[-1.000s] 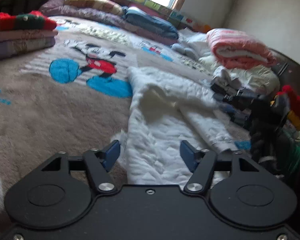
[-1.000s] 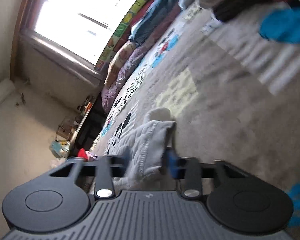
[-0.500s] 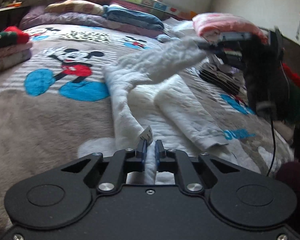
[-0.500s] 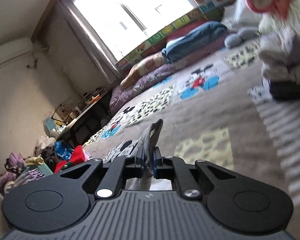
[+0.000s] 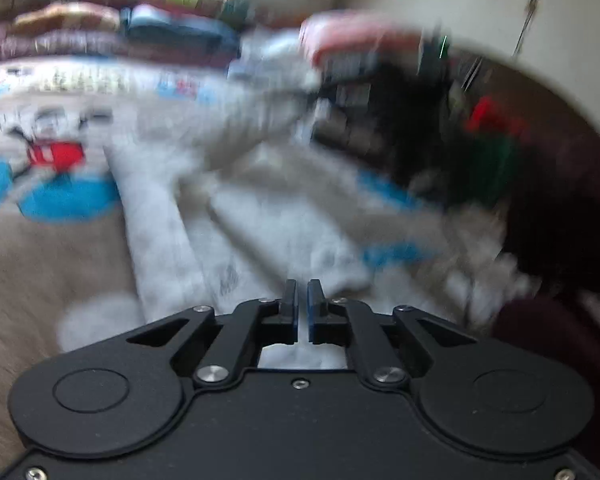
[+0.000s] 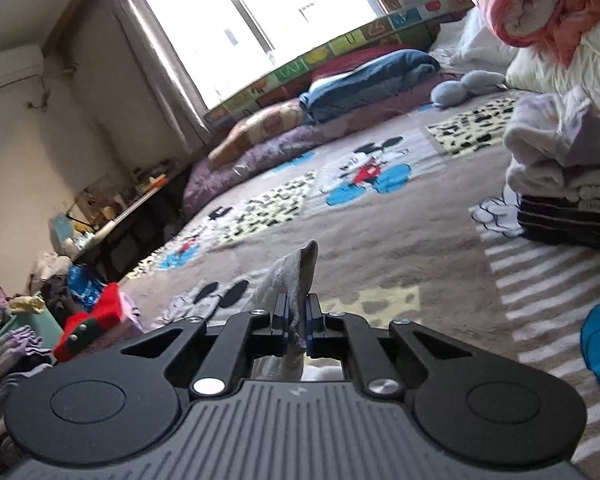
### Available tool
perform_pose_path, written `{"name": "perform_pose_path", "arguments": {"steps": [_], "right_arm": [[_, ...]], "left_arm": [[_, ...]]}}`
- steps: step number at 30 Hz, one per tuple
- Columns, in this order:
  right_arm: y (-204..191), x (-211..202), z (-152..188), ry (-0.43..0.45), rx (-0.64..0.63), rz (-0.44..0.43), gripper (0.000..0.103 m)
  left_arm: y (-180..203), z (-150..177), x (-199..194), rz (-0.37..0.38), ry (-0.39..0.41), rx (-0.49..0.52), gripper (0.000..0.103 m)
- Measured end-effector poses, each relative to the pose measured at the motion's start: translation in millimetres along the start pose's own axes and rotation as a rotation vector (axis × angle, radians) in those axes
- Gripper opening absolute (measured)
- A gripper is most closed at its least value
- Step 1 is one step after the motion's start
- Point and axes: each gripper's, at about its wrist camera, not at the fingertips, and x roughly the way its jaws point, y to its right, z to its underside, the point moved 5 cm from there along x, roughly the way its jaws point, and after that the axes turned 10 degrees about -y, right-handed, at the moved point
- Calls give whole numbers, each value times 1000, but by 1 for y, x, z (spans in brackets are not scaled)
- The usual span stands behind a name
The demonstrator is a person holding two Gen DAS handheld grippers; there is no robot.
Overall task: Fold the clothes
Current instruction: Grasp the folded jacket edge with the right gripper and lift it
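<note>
Bed blanket (image 6: pixel 380 240): I see it carrying everything, cartoon mouse print across its middle.
White garment (image 5: pixel 260 216): I see it spread mid-blanket, one part lifted toward the far right edge; the view is blurred.
Folded stack (image 6: pixel 560 184): at the blanket's right edge.
Right gripper (image 6: pixel 296 316): my jaws are pinched narrow on a fold of white garment.
Left gripper (image 5: pixel 302 300): fingers almost together; I cannot tell whether cloth sits between them.
</note>
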Motion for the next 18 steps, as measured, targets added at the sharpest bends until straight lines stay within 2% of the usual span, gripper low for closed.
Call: {"name": "perform_pose_path", "arguments": {"steps": [2, 3, 5, 7, 13, 18], "right_arm": [[2, 4, 1, -5, 4, 8, 9], [3, 6, 2, -5, 5, 10, 9], [3, 9, 2, -7, 3, 15, 9], [4, 12, 1, -7, 2, 24, 9], [4, 13, -3, -5, 10, 27, 9], [0, 9, -6, -3, 16, 15, 9]], "left_arm": [[-23, -3, -21, 6, 49, -26, 3], [-34, -2, -29, -21, 56, -24, 3], [-52, 2, -39, -77, 54, -6, 3], [-58, 8, -40, -82, 32, 23, 3], [-23, 33, 12, -42, -120, 193, 3], [-13, 41, 46, -51, -164, 201, 3]]}}
